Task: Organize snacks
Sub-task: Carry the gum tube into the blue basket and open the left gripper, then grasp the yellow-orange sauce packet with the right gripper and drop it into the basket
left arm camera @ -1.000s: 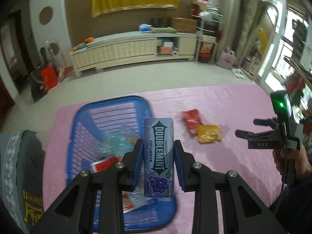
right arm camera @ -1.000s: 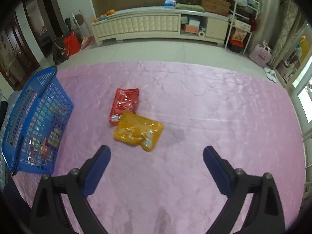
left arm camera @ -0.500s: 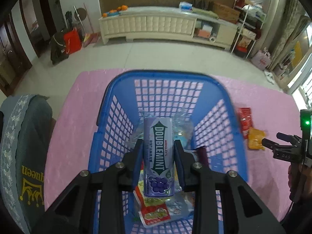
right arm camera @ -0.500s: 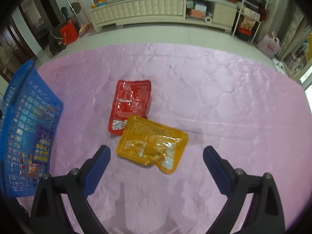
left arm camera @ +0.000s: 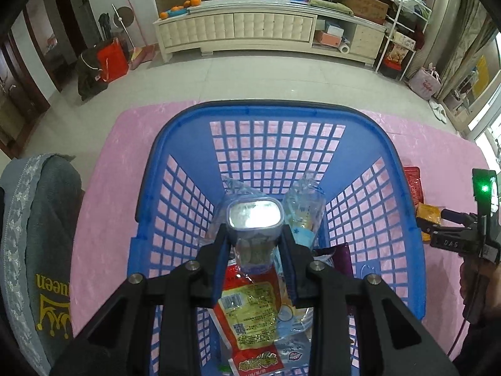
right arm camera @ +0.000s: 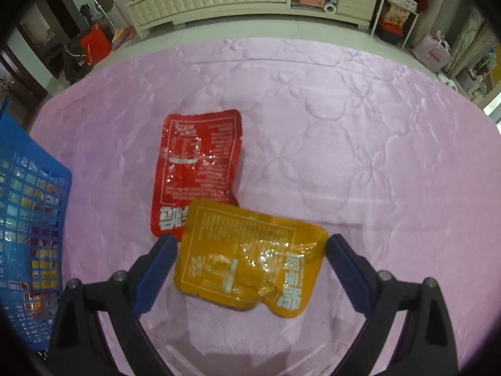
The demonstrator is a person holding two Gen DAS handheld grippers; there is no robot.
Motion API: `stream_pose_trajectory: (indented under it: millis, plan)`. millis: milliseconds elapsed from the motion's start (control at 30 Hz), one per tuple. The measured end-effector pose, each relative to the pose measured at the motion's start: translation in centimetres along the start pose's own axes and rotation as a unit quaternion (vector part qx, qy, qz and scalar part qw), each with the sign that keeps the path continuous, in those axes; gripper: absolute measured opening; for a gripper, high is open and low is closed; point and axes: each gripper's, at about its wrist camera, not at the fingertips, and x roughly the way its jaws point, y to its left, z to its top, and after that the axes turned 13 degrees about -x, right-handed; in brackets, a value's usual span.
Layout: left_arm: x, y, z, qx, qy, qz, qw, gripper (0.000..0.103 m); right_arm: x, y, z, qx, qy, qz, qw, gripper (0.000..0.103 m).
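One blue basket (left arm camera: 404, 188) sits on one pink bench (right arm camera: 360, 119). Two flat packets lie outside it: one red packet (right arm camera: 200, 169) and one yellow packet (right arm camera: 250, 253). One gum bottle (left arm camera: 254, 219) is above the basket; inside lie perhaps five wrapped snacks, overlapping.

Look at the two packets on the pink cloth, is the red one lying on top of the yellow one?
No, the yellow packet overlaps the lower corner of the red packet, so yellow is on top.
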Motion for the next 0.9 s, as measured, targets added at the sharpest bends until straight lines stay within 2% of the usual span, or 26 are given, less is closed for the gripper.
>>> stream_pose_trajectory:
  millis: [67,133,233,367,400,433,667,767,900]
  plan:
    - [-0.4,0.4,0.0,-0.003,-0.004,-0.007,1.0000,0.032,0.2,0.8,0.0,-0.021,0.009,-0.019,1.000,0.097]
    - [-1.1,0.6,-0.3,0.003,-0.014,-0.009,0.9998,0.049,0.1,1.5,-0.3,-0.029,0.005,-0.025,0.999,0.093]
    - [-2.6,0.4,-1.0,0.026,-0.040,-0.002,0.9989,0.060,-0.3,1.9,-0.8,-0.040,0.001,-0.023,0.999,0.089]
    - [-4.2,0.7,-2.0,0.026,-0.057,-0.014,0.9979,0.060,-1.0,2.6,-1.9,-0.059,-0.001,-0.015,0.998,0.073]
    - [-4.5,0.9,-2.2,0.021,-0.058,-0.021,0.9978,0.060,-1.2,2.8,-2.2,-0.062,0.000,-0.012,0.998,0.053]
    - [-4.8,1.0,-2.4,0.017,-0.058,-0.025,0.9978,0.060,-1.7,2.9,-2.5,-0.066,-0.006,-0.026,0.997,0.038]
    - [-5.9,0.7,-4.6,0.007,-0.055,-0.034,0.9979,0.060,-2.3,2.1,-4.6,-0.072,-0.009,0.030,0.997,0.026]
    - [-6.5,0.5,-5.4,0.006,-0.053,-0.039,0.9978,0.060,-3.5,1.3,-5.7,-0.057,-0.033,0.053,0.996,0.011]
    - [-7.5,0.7,-6.3,0.006,-0.054,-0.043,0.9976,0.060,-6.0,1.6,-6.7,-0.065,-0.060,0.063,0.994,0.008]
